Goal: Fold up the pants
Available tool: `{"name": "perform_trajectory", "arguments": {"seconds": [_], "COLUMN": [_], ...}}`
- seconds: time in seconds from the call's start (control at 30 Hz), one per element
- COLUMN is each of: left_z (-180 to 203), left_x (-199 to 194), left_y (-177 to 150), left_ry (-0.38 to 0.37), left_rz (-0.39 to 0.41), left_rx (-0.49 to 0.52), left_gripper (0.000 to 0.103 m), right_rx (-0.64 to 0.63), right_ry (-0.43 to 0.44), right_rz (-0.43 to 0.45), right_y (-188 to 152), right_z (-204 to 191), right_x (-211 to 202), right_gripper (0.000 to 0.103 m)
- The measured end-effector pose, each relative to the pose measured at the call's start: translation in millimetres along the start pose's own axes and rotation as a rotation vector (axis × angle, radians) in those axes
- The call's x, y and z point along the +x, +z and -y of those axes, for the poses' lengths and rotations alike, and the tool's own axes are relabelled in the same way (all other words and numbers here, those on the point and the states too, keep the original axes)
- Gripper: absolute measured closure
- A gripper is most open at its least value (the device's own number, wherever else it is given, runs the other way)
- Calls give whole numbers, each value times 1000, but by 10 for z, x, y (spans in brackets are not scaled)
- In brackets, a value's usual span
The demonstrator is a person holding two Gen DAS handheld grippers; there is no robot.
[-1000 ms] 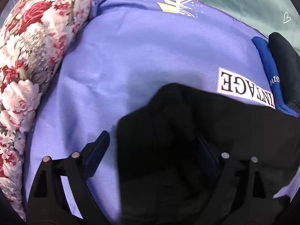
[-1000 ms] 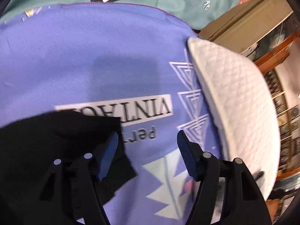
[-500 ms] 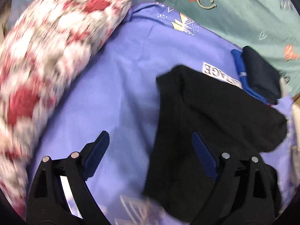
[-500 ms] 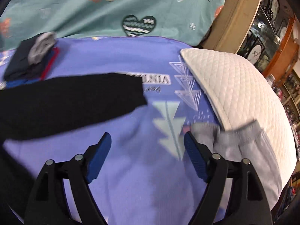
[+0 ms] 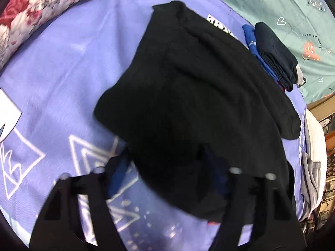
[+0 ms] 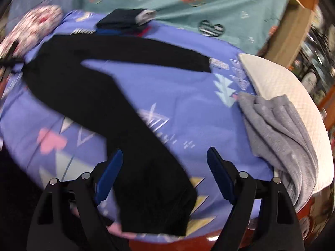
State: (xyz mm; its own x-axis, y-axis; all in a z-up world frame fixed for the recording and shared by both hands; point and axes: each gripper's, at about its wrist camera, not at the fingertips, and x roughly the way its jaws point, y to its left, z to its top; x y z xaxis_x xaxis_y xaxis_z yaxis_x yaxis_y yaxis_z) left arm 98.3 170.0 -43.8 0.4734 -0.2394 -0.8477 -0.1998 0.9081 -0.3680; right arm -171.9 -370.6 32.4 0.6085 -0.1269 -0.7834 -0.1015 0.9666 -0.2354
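Your left gripper [image 5: 167,173] has its jaws spread wide at the bottom of the left wrist frame; the black pants [image 5: 188,96] lie between and over the fingertips, partly covering the right-hand blue pad, and I cannot tell whether cloth is touching either pad. Your right gripper [image 6: 165,177] also stands with jaws spread, both blue pads [image 6: 219,177] bare, at the bottom of the right wrist frame, with one pant leg [image 6: 146,163] lying between them.

In the right wrist view the pants are spread in a V: one leg runs toward the bottom centre, the other across the upper middle of the frame. They rest on a purple printed bedsheet [image 6: 178,96].

A stack of folded dark clothes [image 5: 274,52] sits at the upper right of the left wrist frame, just beyond the pants. A grey garment [image 6: 278,129] lies crumpled at the right of the right wrist frame, overlapping a white quilted pillow [image 6: 282,83]. A floral pillow [image 5: 41,6] occupies the upper left of the left wrist frame. A teal printed sheet [image 6: 209,6] fills the top of the right wrist frame.
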Motion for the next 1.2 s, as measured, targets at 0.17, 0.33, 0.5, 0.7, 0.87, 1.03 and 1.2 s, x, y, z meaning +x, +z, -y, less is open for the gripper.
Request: {"name": "perform_trajectory", "arguments": {"seconds": [0.17,0.33,0.5,0.7,0.87,1.03,1.2], "left_z": [228,263,362,204,117,85,236], "left_x": [-3,197,208,26,-22,-77,40], "left_y": [56,45,32,34,-11,-8,57], "left_ry": [-18,-9,-2,-10,-22,-52,-64], "left_rz": [30,-17,1,24,11,20,13], "left_rx": [28,13,54,35,20,51,54], "left_gripper": [89,49,92,93,92,81,57], "right_rx": [-111,-39,-10,335,527,627,675], "right_ry": [-2,49,17,-97,-322,-113,-108], "right_rz": [-80,-176,-203,-93,-99,-139,-244], "right_y": [-323,-340,-93,515,514,171,-188], "right_z": [-454,-452,-253,981,1740,1663,1409], "right_x": [139,519,611,571,817,836,957], "right_gripper": [21,59,93,79,48,32,23]}}
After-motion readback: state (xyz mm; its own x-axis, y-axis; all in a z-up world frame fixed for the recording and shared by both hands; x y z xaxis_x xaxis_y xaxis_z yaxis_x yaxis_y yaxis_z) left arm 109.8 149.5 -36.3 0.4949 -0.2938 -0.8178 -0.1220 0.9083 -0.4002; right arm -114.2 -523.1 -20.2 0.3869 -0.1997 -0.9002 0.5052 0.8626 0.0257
